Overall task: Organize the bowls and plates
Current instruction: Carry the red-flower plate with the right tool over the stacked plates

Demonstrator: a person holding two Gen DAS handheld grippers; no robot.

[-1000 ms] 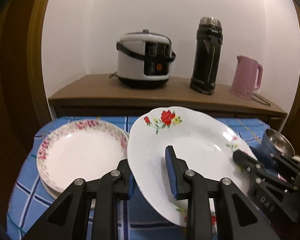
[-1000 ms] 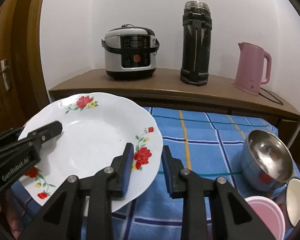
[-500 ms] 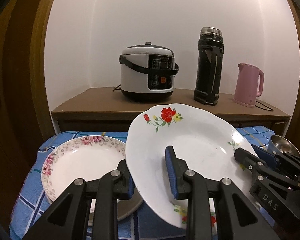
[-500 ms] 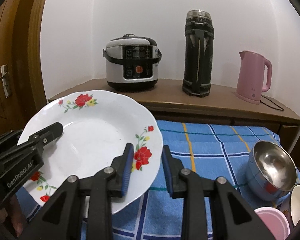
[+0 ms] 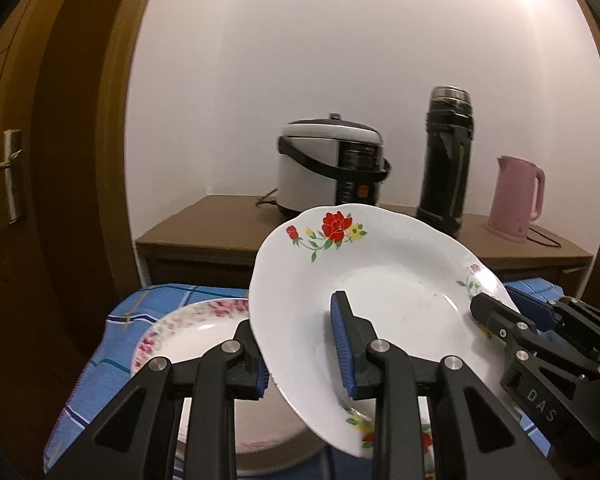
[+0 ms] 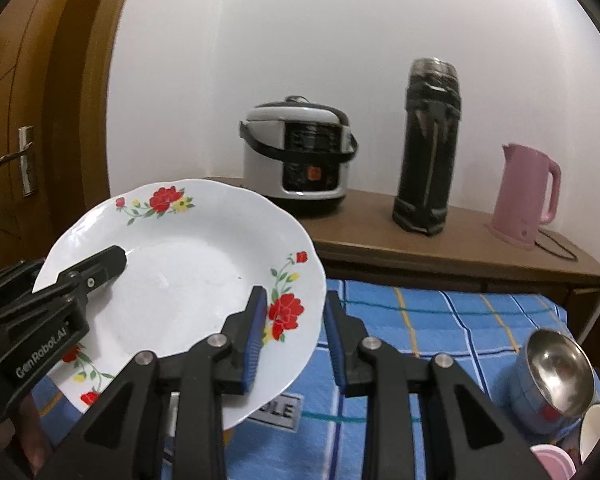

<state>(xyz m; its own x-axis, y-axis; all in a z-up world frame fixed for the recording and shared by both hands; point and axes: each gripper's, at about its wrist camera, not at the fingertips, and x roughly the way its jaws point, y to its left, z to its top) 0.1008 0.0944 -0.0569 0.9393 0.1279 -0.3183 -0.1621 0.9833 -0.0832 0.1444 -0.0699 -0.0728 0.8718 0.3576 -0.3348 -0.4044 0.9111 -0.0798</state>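
Both grippers, left (image 5: 304, 344) and right (image 6: 294, 334), clamped the red-flowered plate's (image 6: 188, 276) opposite rims; it tilted, face toward the cameras.

Black angular left hand-held gripper (image 5: 302, 348), blue ribbed pads, silver screws, right hand-held gripper (image 6: 294, 330) alike

Glossy glazed plate (image 5: 384, 280), checked cloth tablecloth (image 6: 440, 320), shiny metal bowl (image 6: 556, 372) — matt wooden shelf (image 6: 440, 236)
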